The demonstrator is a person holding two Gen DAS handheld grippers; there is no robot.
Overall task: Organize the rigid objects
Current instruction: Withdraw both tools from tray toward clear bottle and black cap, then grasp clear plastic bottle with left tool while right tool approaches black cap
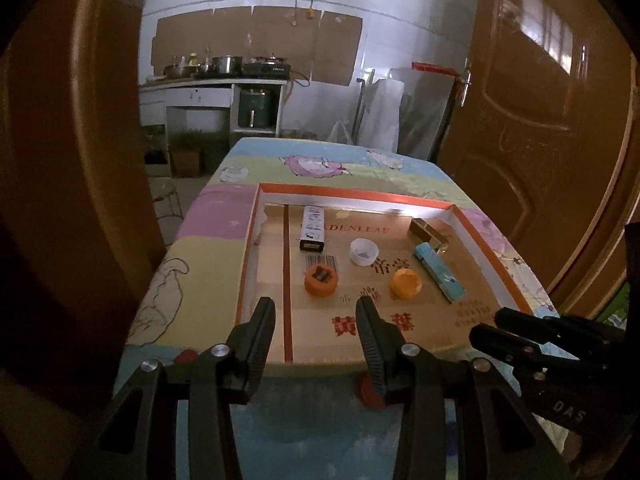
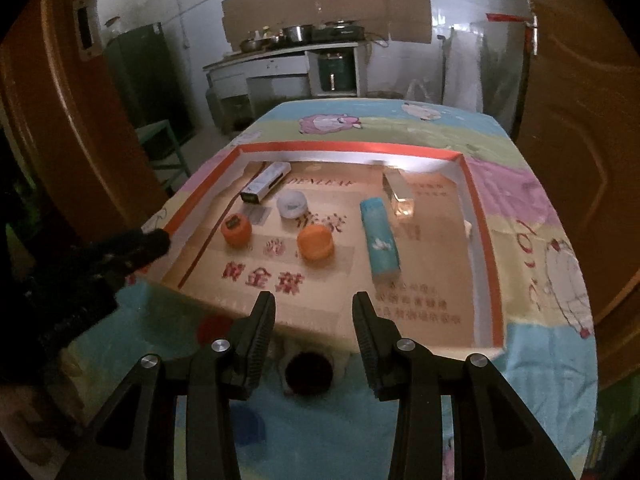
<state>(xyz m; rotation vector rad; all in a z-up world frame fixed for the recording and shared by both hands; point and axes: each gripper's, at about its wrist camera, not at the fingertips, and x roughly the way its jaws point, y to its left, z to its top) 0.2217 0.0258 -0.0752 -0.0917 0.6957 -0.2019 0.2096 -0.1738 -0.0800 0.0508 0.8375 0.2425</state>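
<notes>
Cardboard tray (image 2: pixel 482 216), orange-rimmed and shallow, is set on a cartoon-print cloth (image 2: pixel 532 208); all six rigid objects are seen inside it, none held.

Right wrist view, left to right:
- Left gripper (image 2: pixel 154 242) is seen at 9 o'clock, hovering at the tray's left rim. Its own camera shows the jaws apart, nothing between them.
- Orange cap with dark insert (image 2: pixel 236 230) lies at about 10 o'clock of the tray's middle. A round, low shape; a pinch off centre is judged likely to squirt it sideways.
- White-and-black box (image 2: pixel 266 182) lies angled at 11 o'clock, close to the far wall. Little room is left for a finger behind it; the wall could be caught.
- White cup (image 2: pixel 292 204) stands just beside that box. A nudge to one is judged likely to shift the other.
- Plain orange cap (image 2: pixel 316 242) sits near centre, apart from its neighbours.
- Blue box (image 2: pixel 380 236) lies lengthwise at 2 o'clock. Gripped near one end, it could swing.
- Clear gold-tinted box (image 2: pixel 398 196) lies at 1 o'clock, its near end close beside the blue box's far end. Glossy faces; slip is judged possible.
- Right gripper (image 2: pixel 314 320) is poised over the tray's near edge at 6 o'clock, jaws apart and empty.

Both grippers are crowded at one light tray; a knock on the rim could slide everything. A dark round thing (image 2: pixel 308 374) on the cloth below the right jaws cannot be identified.
</notes>
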